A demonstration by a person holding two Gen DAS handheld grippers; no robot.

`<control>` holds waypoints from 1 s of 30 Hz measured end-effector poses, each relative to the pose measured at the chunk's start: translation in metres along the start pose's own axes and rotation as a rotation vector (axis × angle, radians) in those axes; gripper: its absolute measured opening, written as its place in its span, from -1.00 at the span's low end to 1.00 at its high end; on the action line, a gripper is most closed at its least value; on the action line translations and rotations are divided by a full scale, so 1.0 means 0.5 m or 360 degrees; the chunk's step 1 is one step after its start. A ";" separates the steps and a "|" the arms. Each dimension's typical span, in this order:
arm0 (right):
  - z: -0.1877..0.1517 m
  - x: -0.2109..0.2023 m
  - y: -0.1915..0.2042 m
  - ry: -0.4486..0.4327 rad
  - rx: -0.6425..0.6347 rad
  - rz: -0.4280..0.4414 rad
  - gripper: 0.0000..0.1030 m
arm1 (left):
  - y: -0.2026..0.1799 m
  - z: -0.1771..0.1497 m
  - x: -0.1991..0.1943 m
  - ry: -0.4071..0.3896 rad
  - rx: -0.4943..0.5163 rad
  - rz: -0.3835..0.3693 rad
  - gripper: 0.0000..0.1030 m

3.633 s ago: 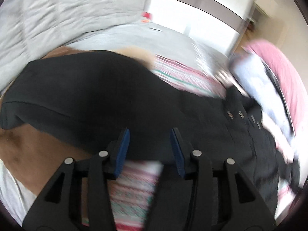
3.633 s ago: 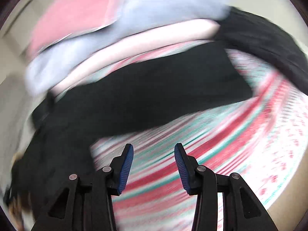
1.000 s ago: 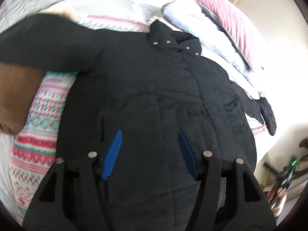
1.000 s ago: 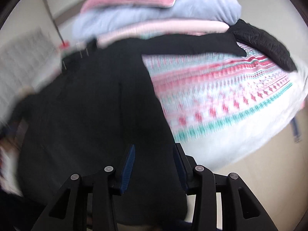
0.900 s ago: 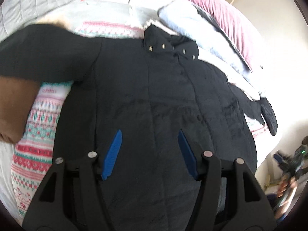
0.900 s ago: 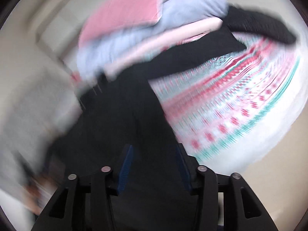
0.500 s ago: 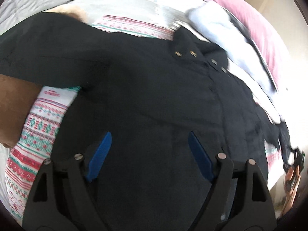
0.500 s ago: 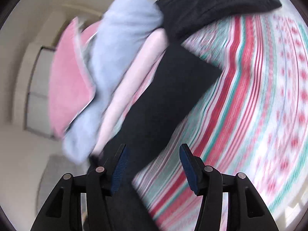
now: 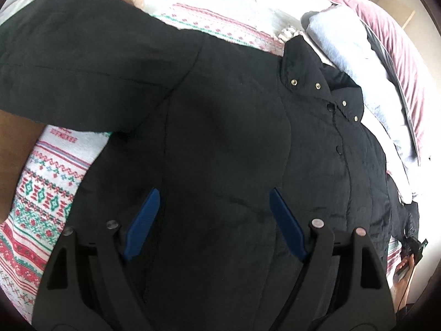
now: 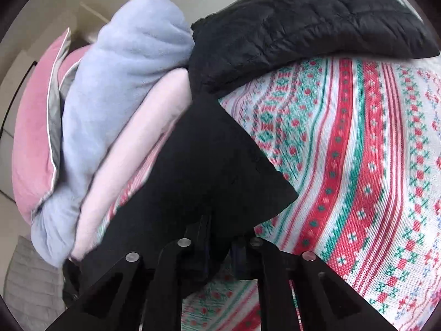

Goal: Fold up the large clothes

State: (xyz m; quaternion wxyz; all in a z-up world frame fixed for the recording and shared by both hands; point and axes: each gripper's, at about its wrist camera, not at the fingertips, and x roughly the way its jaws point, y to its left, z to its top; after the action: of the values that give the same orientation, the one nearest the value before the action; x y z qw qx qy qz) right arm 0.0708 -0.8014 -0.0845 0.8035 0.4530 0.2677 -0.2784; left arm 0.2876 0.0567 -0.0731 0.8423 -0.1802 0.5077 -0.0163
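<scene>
Black coat (image 9: pixel 220 127) lies spread front-up across a bed covered in a red, green and white patterned blanket (image 9: pixel 41 193), its collar with brass snaps (image 9: pixel 317 82) toward the stacked bedding at the head of the bed. One sleeve (image 9: pixel 82 63) stretches out across the blanket to the bed's left side. The left hand-held gripper (image 9: pixel 213 215) hovers over the coat's lower front, its blue pads set wide apart with nothing between them. The right hand-held gripper (image 10: pixel 217 237) is pinched together on the cuff end of the coat's other sleeve (image 10: pixel 209 171), which lies on the blanket beside a pale pink folded blanket (image 10: pixel 132 149). Above that are a light blue fleece roll (image 10: pixel 124 63) and a pink pillow (image 10: pixel 33 115). A second black quilted garment (image 10: pixel 303 19) rests near the bed's far edge.
</scene>
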 end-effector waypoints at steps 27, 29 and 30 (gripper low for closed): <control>0.034 -0.028 -0.065 0.0032 0.0135 -0.0244 -0.20 | 0.022 -0.012 -0.034 0.0009 -0.0044 -0.0108 0.60; 0.028 -0.021 -0.106 0.0055 0.0241 -0.0183 -0.13 | 0.025 -0.009 -0.038 -0.0006 -0.0044 -0.0103 0.60; 0.028 -0.022 -0.112 0.0045 0.0258 -0.0148 -0.11 | 0.026 -0.008 -0.038 -0.0010 -0.0041 -0.0099 0.60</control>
State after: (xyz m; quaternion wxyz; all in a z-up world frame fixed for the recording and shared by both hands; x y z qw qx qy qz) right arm 0.0268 -0.8357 -0.1033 0.7465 0.5075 0.2764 -0.3298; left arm 0.2729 0.0715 -0.0626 0.8406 -0.2069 0.4993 -0.0353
